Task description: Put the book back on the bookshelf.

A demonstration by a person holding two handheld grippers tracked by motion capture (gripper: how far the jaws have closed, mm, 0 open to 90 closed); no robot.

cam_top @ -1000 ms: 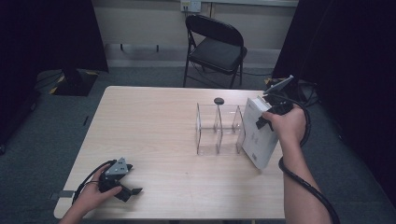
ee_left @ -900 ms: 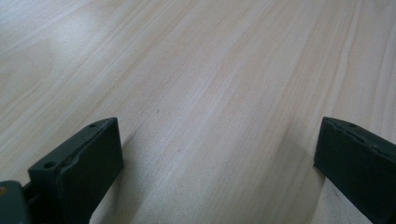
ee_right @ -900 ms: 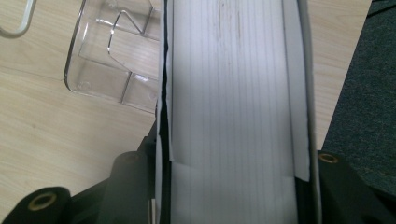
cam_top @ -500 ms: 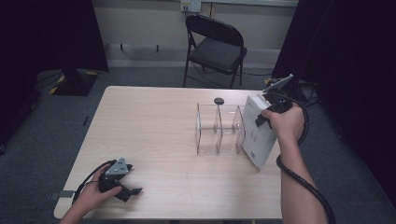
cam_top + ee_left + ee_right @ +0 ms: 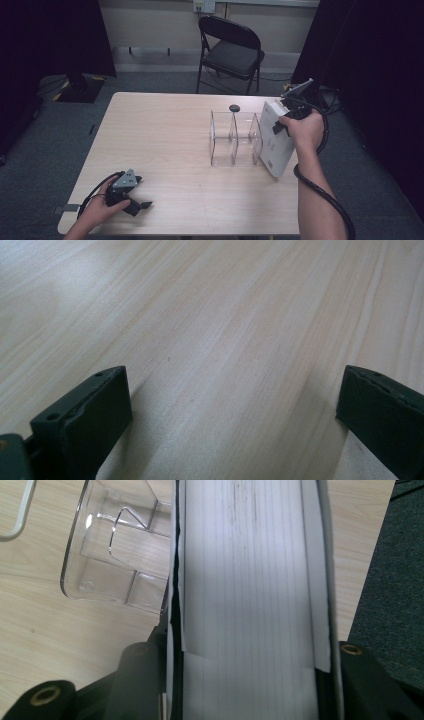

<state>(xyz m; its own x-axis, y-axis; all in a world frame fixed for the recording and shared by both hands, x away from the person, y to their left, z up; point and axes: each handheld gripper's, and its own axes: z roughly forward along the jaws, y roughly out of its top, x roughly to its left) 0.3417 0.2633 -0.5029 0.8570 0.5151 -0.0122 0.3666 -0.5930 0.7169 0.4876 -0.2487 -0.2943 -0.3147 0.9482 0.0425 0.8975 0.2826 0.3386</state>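
Table point(image 5: 165, 150): book point(image 5: 250, 580) between fingers point(image 5: 140, 680)

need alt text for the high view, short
At the right side of a light wooden table, the right gripper clamps a thick white book standing upright beside a clear plastic divider rack. Near the front left corner, the left gripper rests on the tabletop in the person's hand, jaws open. A black folding chair stands beyond the table.

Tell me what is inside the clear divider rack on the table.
The clear rack has bare slots: only the table shows through its walls. The white book, held in the right claw, stands outside its right end and hides that end wall.
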